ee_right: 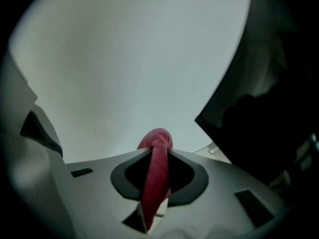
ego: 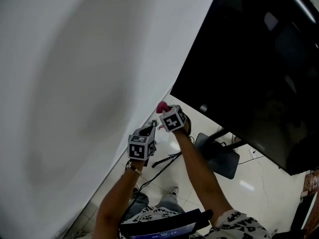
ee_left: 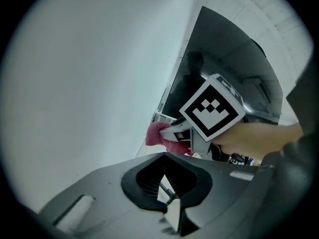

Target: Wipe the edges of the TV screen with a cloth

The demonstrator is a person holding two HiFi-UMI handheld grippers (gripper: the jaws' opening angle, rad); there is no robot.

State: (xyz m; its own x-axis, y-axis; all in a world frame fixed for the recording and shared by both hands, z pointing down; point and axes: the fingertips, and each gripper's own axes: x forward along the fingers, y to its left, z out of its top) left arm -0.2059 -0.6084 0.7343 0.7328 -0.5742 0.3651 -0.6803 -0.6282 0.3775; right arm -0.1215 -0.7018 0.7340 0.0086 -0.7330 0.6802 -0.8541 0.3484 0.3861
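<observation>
While your right gripper pinches the pink cloth near the lower corner of the TV screen, press it flat on the edge and slide slowly; your left gripper is closed and empty.

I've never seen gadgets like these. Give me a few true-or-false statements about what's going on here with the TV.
1. The right gripper pinches a pink cloth. True.
2. The left gripper grips a second cloth. False: nothing sits between its jaws.
3. The TV shows a bright picture. False: its screen is dark.
4. The cloth is held near the TV's lower corner, beside the white wall. True.
</observation>
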